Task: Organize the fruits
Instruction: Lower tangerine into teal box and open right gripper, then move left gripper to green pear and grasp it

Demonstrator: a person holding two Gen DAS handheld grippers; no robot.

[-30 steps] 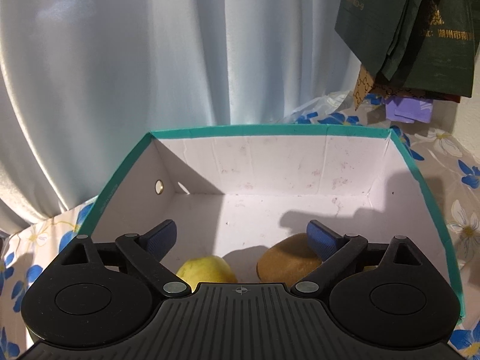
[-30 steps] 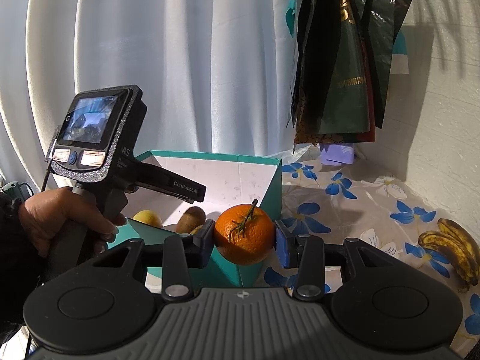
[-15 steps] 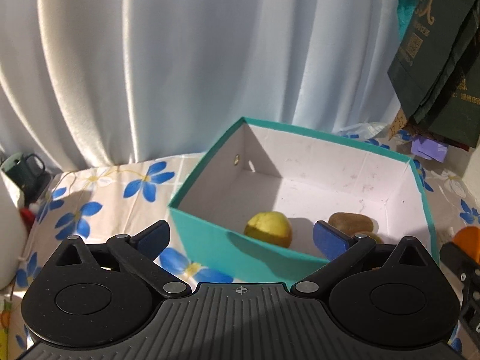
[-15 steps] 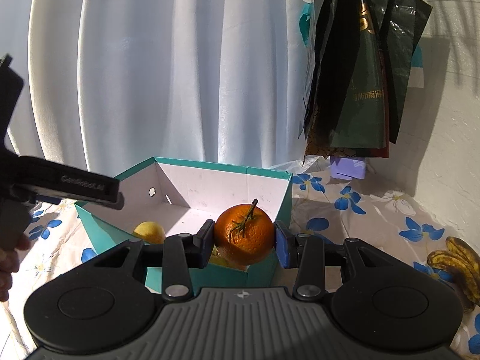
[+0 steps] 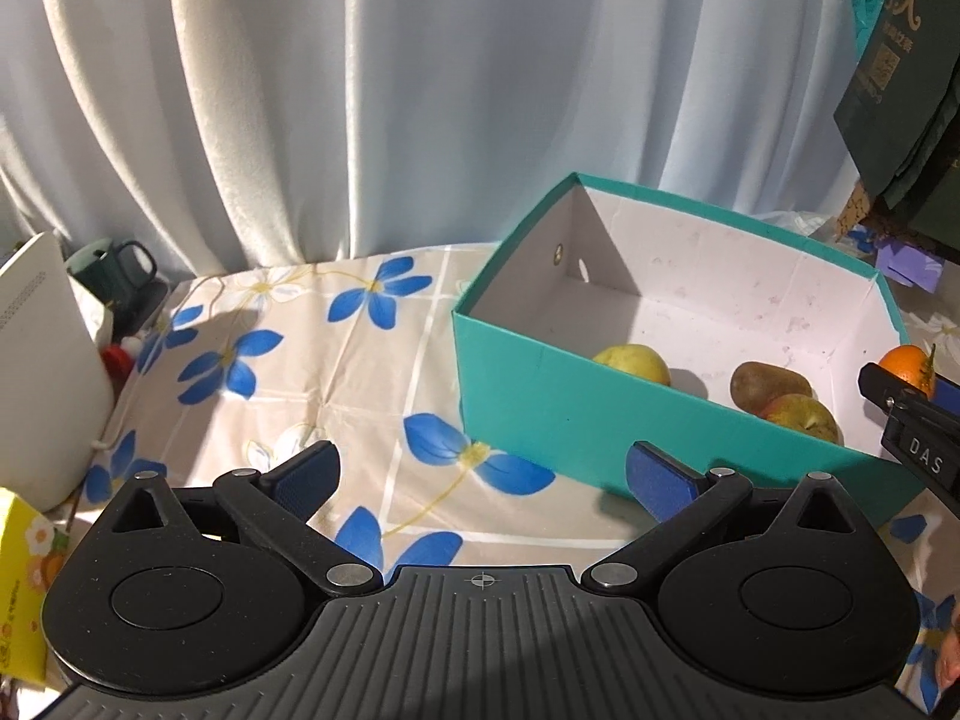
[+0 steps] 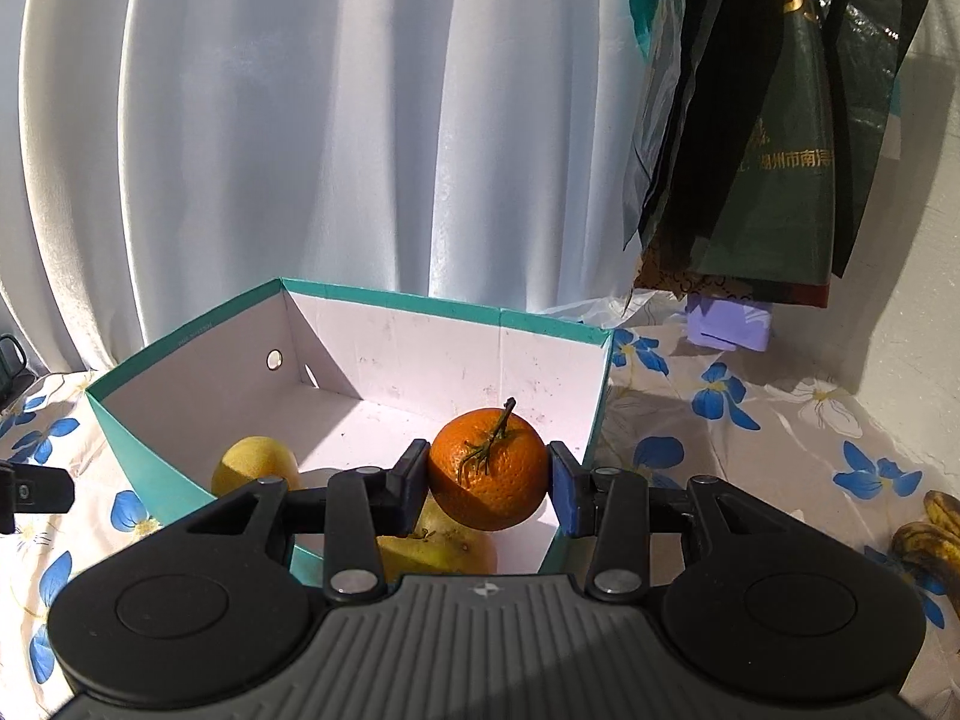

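I am holding the orange pinched in the right gripper over the box (left gripper empty, wide open); dropping risks bruising the fruit beneath.

- The orange, centre of the right wrist view, has glossy, pitted peel.
- The teal box, at right in the left wrist view, looks like matt cardboard, its white inner walls scuffed.
- The floral tablecloth is smooth with a slight sheen, creased in squares.
- The pale curtain is soft folded cloth.
- The left gripper is matt black plastic with ribbed blue pads and metal pins.
- The dark bags, upper right, are shiny plastic.
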